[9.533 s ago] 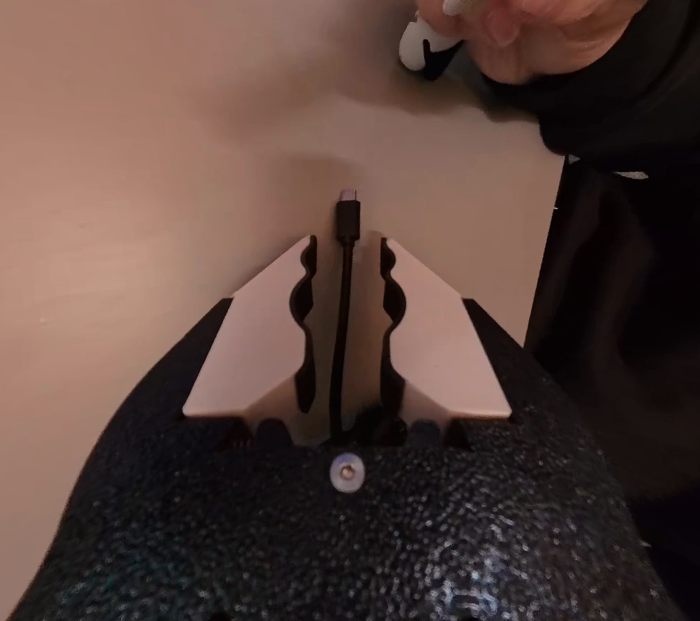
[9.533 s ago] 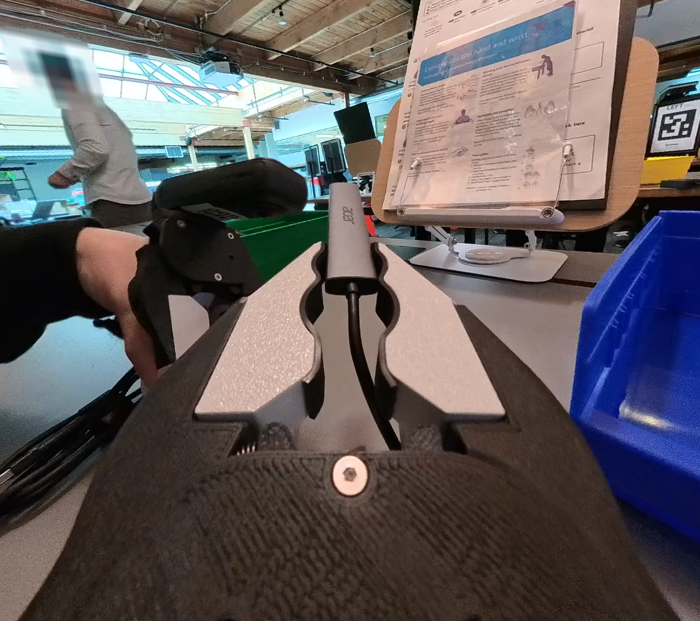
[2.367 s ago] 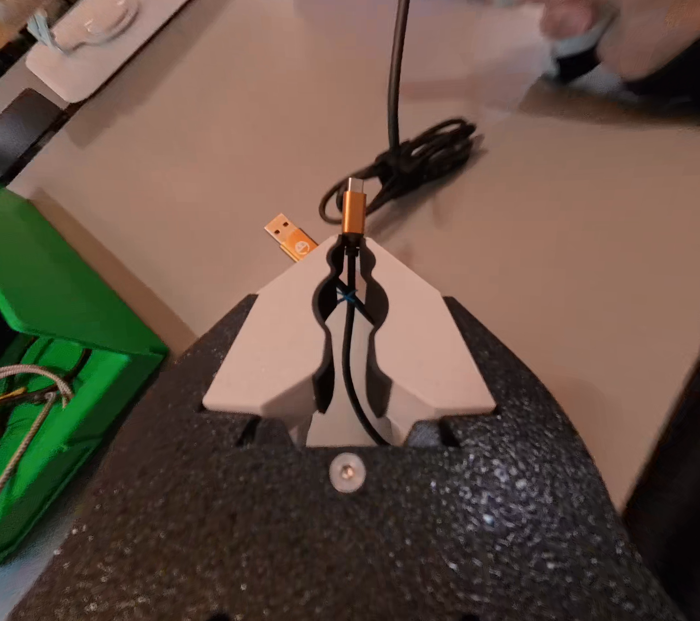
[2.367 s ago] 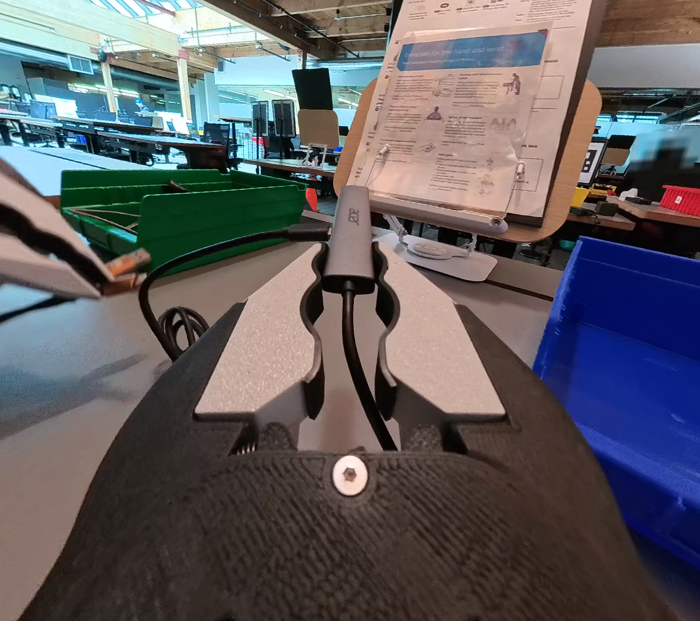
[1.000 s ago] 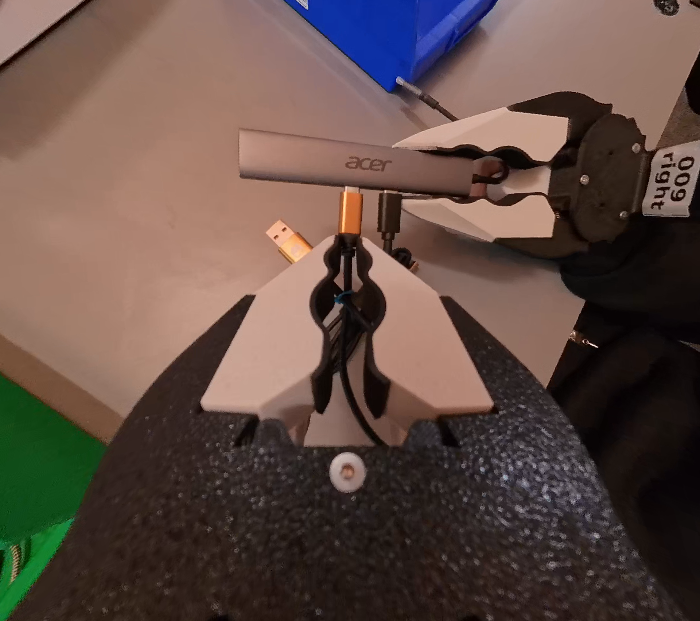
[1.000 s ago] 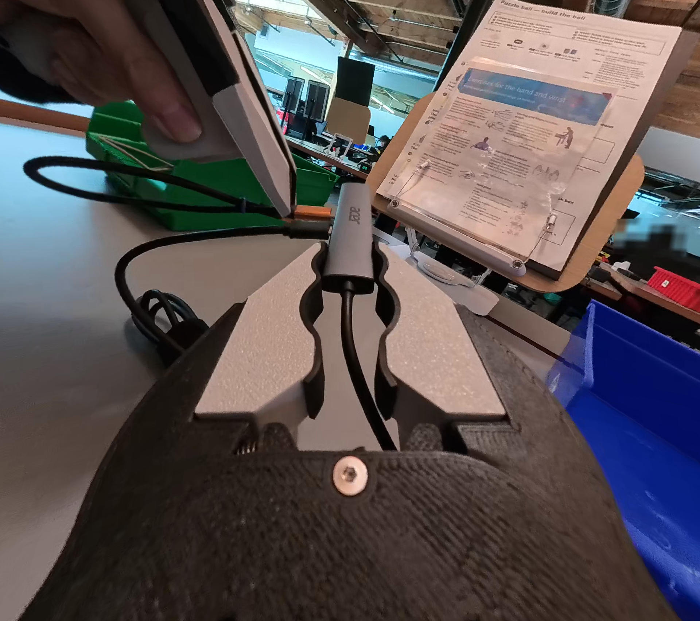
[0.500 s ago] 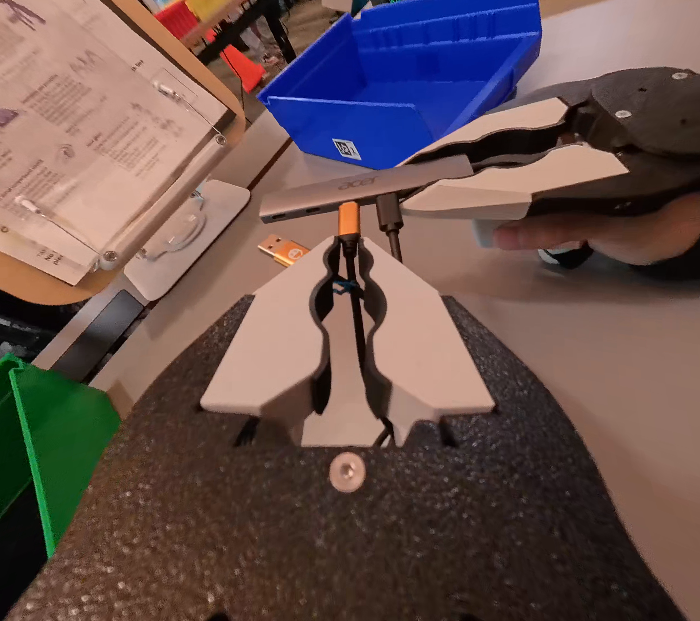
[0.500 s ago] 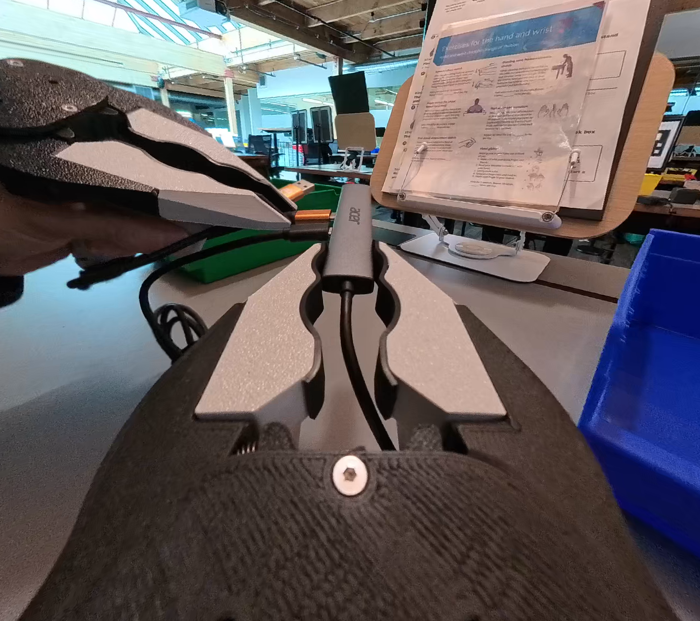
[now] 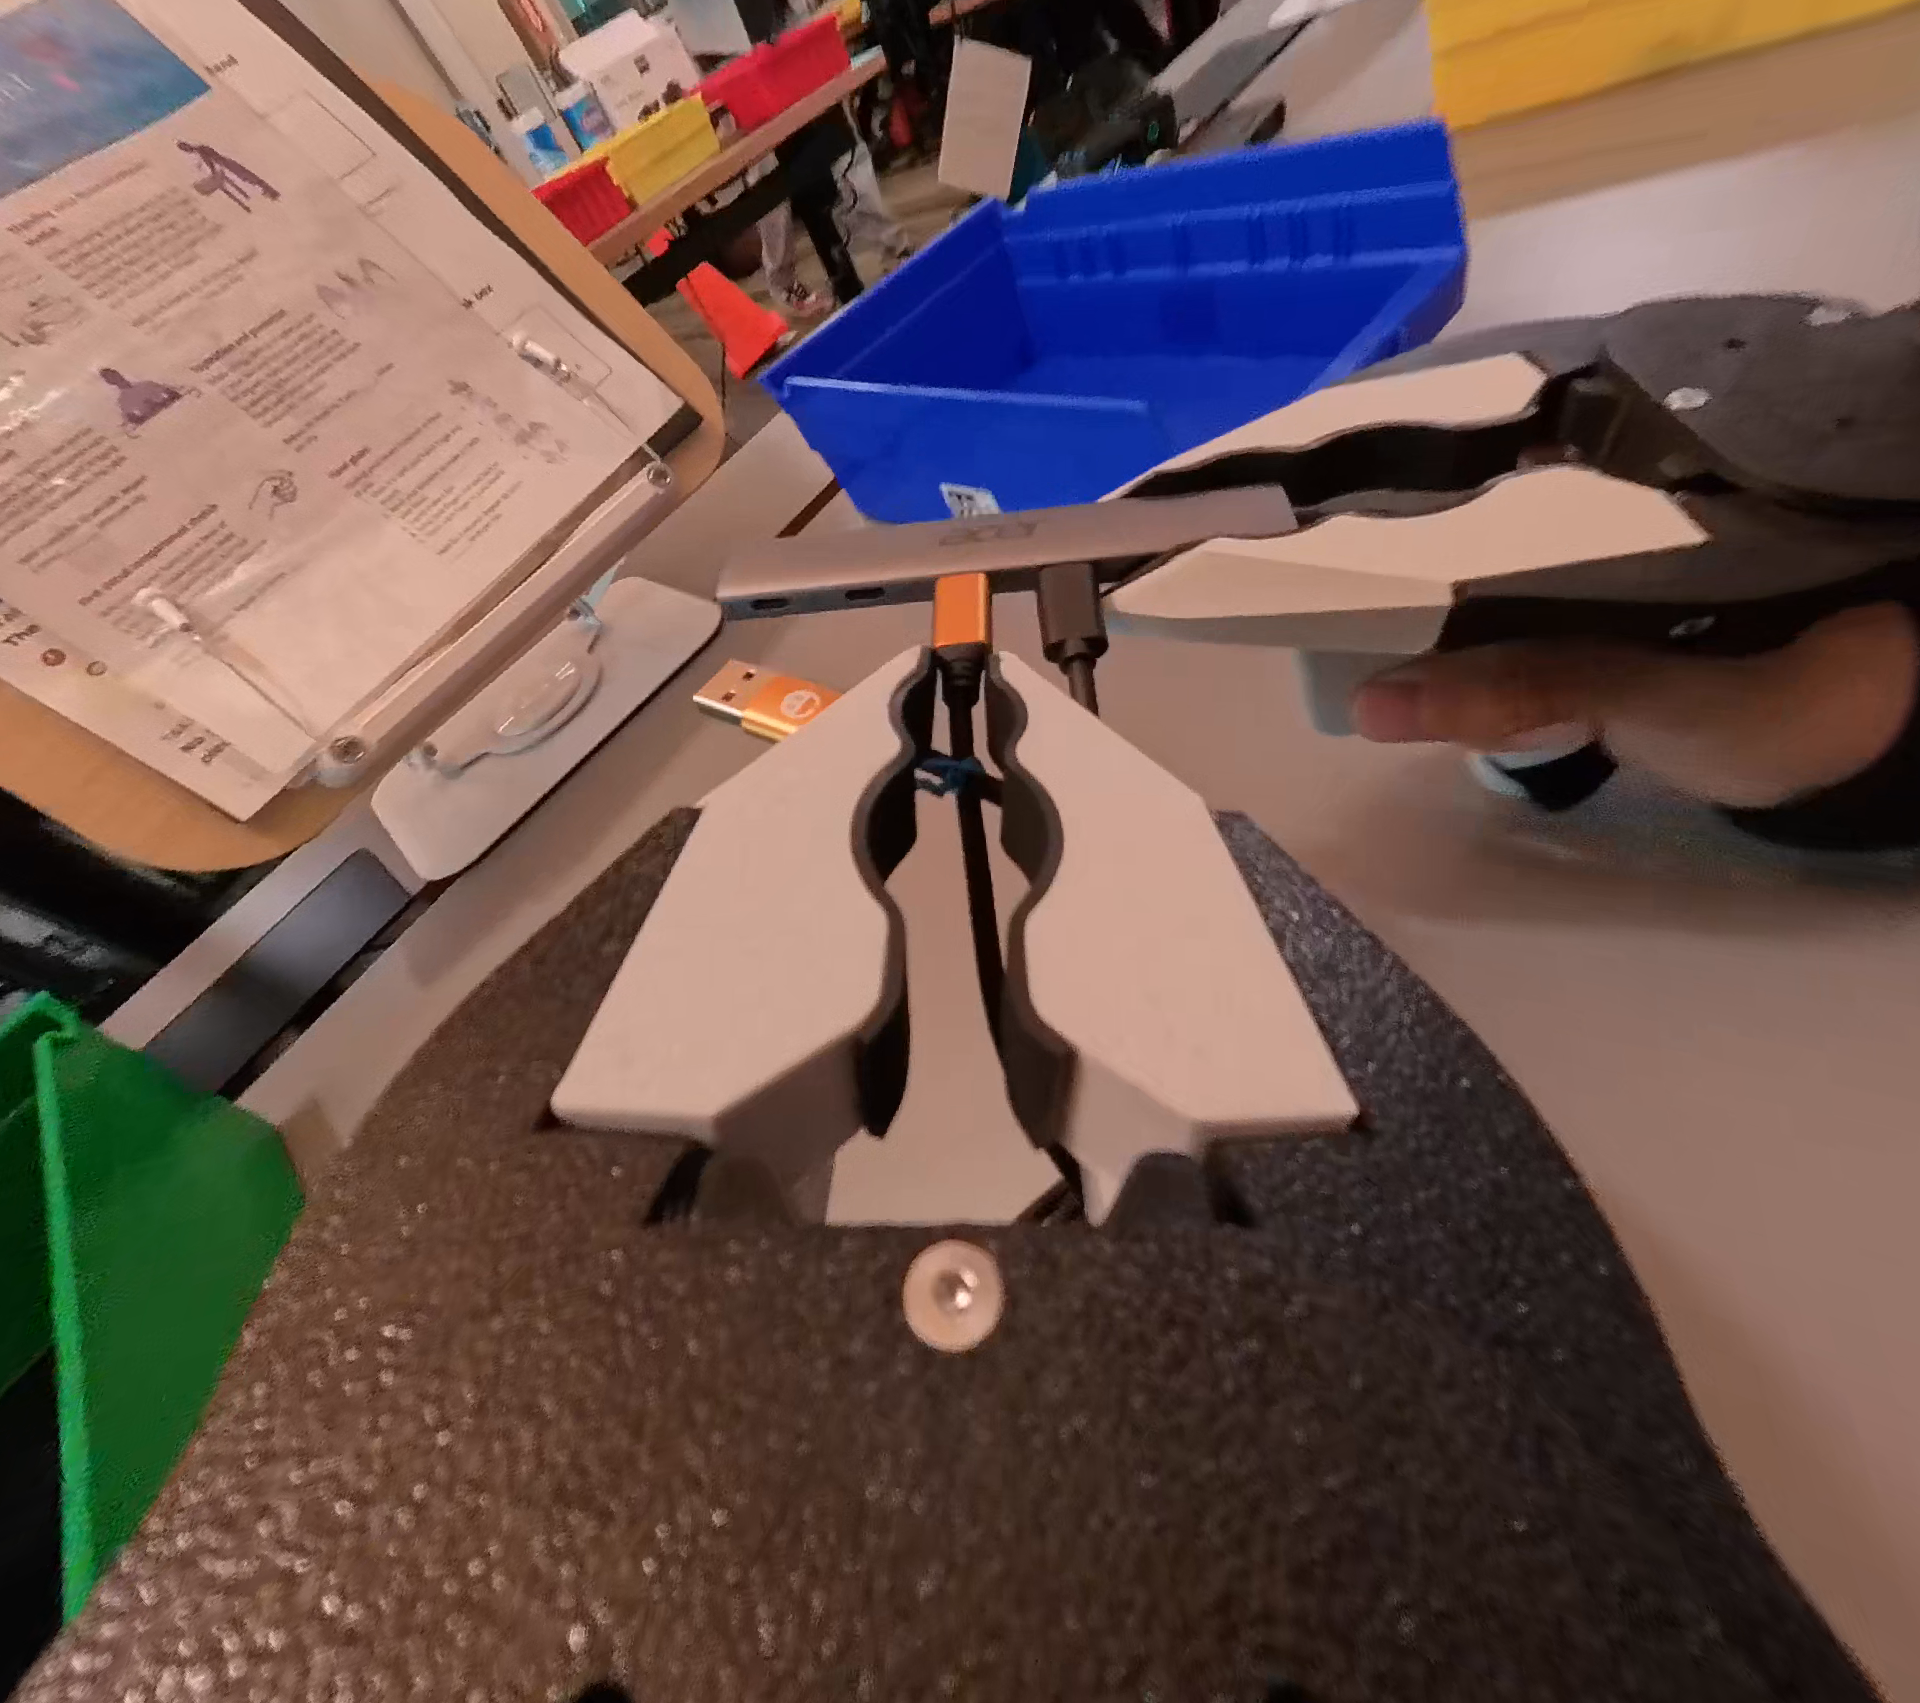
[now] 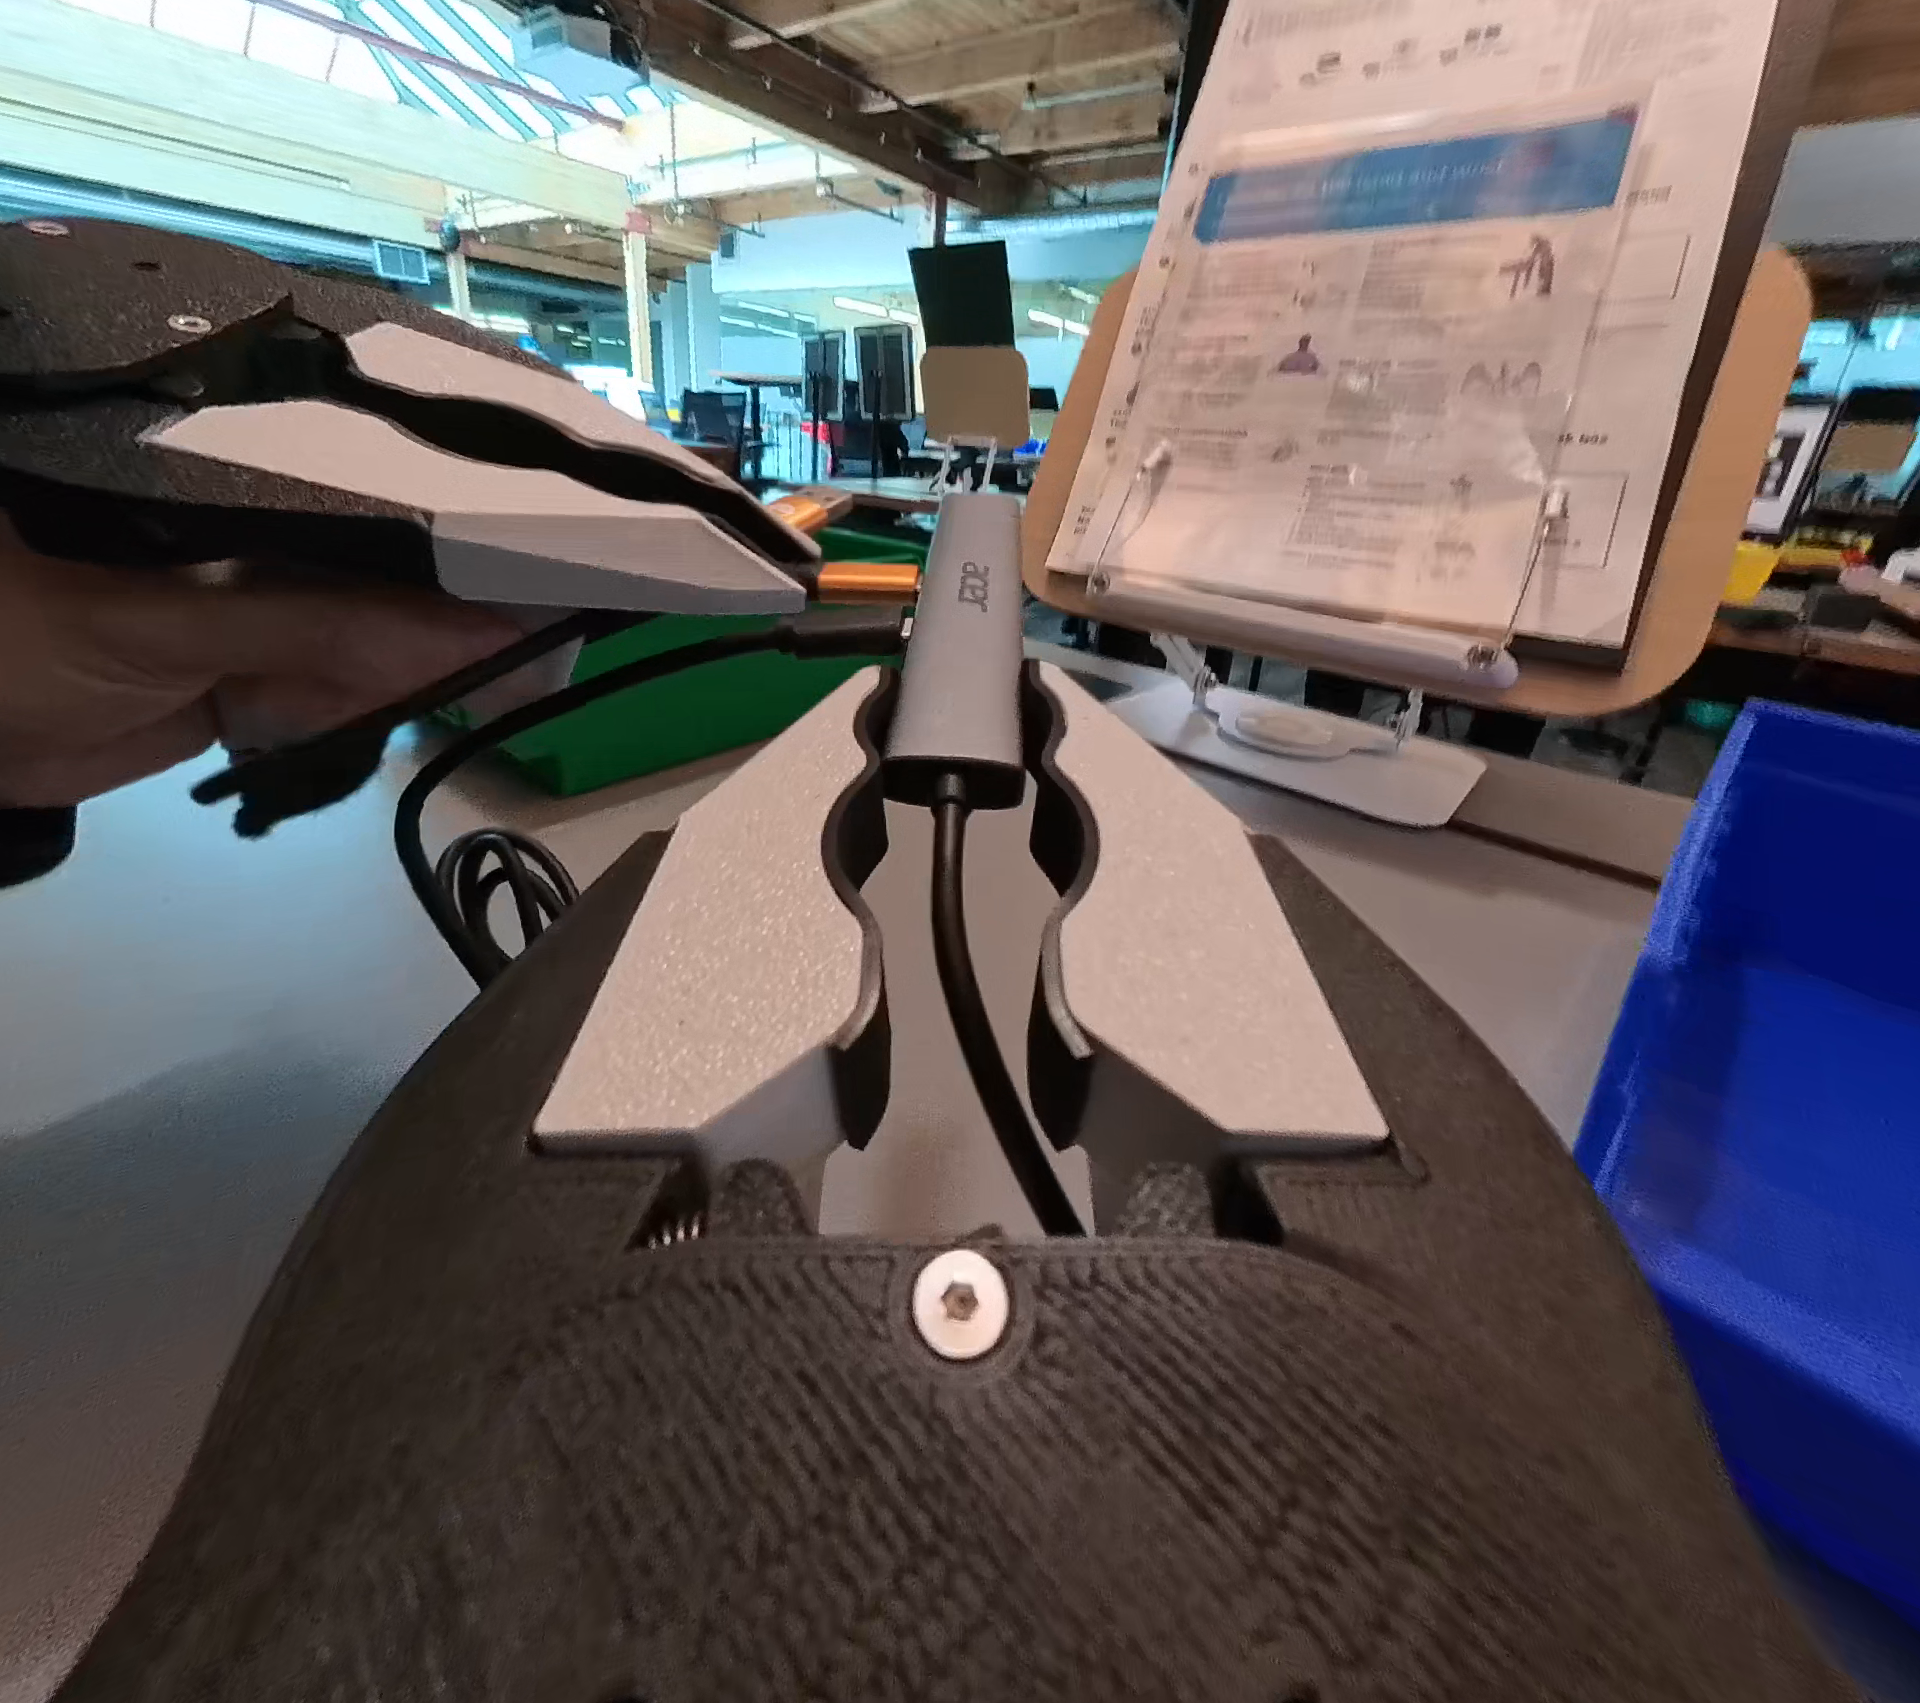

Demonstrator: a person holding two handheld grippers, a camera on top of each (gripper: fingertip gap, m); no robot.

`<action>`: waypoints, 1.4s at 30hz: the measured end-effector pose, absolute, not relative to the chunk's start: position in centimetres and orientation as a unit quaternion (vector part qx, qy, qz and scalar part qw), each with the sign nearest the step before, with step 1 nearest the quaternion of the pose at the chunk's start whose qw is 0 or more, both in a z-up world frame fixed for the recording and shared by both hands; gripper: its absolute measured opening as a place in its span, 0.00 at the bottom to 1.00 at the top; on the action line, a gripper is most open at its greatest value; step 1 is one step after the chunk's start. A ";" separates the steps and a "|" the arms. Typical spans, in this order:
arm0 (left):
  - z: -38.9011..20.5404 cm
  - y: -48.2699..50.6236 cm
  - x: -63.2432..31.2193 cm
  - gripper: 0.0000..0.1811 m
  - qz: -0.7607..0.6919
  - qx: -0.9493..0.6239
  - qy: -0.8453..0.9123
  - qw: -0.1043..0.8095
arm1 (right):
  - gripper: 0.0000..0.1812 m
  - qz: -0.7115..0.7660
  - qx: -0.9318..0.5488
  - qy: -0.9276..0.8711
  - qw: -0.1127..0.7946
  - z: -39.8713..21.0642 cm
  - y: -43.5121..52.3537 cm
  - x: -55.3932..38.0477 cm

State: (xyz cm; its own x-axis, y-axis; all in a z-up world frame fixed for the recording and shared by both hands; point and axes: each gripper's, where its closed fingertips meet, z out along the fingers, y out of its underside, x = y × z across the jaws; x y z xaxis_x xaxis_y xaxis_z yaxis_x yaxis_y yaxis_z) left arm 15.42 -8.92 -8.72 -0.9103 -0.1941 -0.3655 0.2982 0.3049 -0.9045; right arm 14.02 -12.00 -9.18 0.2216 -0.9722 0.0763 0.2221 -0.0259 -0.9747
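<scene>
While the right tool [image 10: 956,708] clamped the grey hub [image 9: 997,547] at mid-frame, the left tool [image 9: 961,666] pinched the orange plug [image 9: 961,609], seemingly seated beside a black plug [image 9: 1070,614].

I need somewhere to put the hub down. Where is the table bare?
Bare table lies right of the left tool, below the right tool. Crowded: the orange plug by the stand base, the blue bin behind, coiled cable.
</scene>
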 end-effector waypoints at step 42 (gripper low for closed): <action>-15.1 1.4 18.7 0.25 -0.601 -0.130 0.788 0.033 | 0.14 -0.314 -0.572 0.672 0.351 -8.1 -36.9 21.1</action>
State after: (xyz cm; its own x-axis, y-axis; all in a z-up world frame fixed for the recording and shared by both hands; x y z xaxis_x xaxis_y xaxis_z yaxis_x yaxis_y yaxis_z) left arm 18.69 1.37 -15.10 -0.9642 -0.2442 0.1032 -0.1641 0.2438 -0.9559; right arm 21.07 -36.91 -8.14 -0.0993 -0.9887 -0.1121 -0.5474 0.1484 -0.8236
